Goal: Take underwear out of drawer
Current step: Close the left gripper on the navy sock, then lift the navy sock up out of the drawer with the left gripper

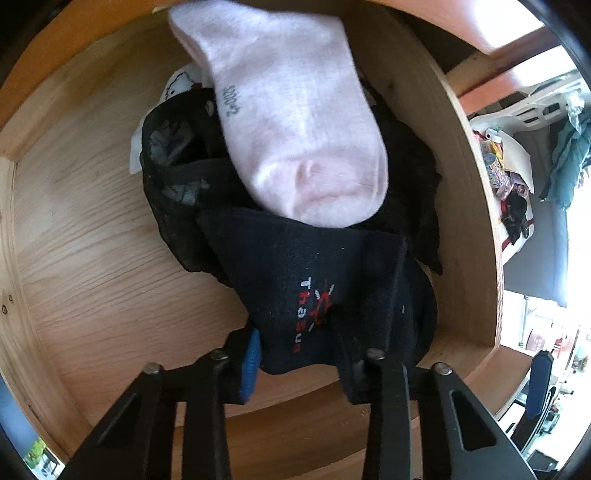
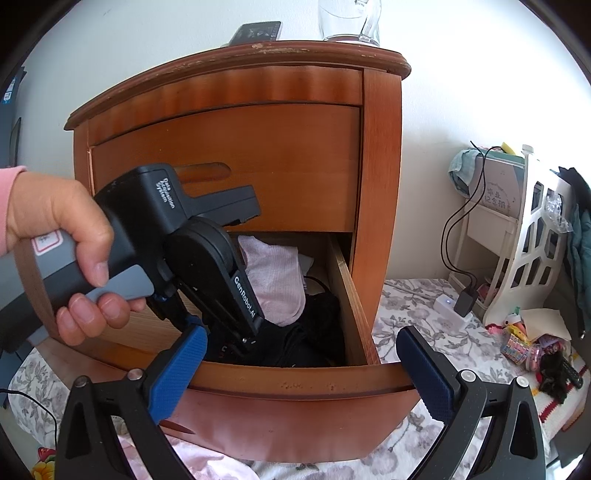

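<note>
in the left wrist view the left gripper (image 1: 310,354) points down into a pale wood drawer (image 1: 92,258), its fingers pinching a black sock (image 1: 295,295) with red and white lettering. a pink sock (image 1: 288,122) lies on top of a heap of dark clothes (image 1: 177,184); which piece is the underwear cannot be told. in the right wrist view the right gripper (image 2: 299,373) hangs spread wide before the open drawer of a reddish nightstand (image 2: 258,155) against a white wall. a glass (image 2: 351,22) stands on top; a flowered cloth (image 2: 406,314) covers the floor beside it.
</note>
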